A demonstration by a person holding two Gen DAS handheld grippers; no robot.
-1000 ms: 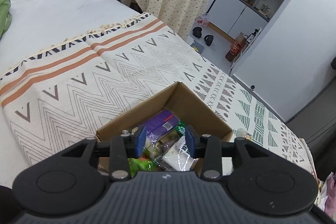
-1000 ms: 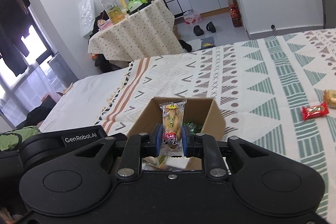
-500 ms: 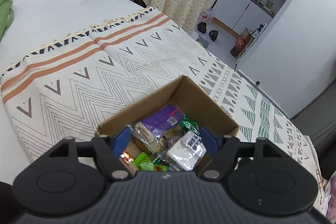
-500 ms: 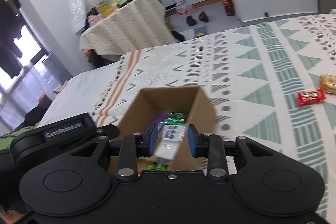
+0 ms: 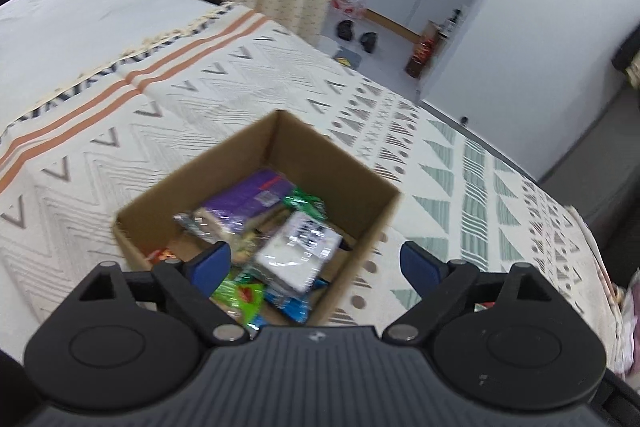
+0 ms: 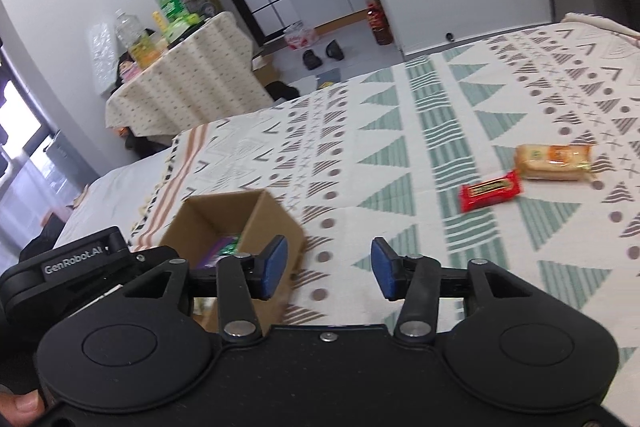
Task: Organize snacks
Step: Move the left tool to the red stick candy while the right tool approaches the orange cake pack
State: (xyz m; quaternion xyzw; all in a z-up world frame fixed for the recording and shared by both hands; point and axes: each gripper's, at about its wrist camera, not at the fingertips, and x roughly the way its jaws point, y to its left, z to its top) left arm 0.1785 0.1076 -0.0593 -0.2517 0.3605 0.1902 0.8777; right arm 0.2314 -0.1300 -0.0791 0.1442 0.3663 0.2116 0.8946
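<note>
The box [image 5: 260, 195] sits on the bed [image 5: 120, 107], away from the edges, so both hands can reach it; it is already full of snacks, like the purple pack [image 5: 248, 197] and the white pack [image 5: 300, 251]. The left tongs [image 5: 316, 263] hang over the box, wide open, holding nothing; the right tongs [image 6: 328, 269] are open and empty too, just beside the box. They point toward the red bar [image 6: 491, 190] and the cake [image 6: 554, 161], which touch each other and lie well apart from the box; I think those two go in next.
</note>
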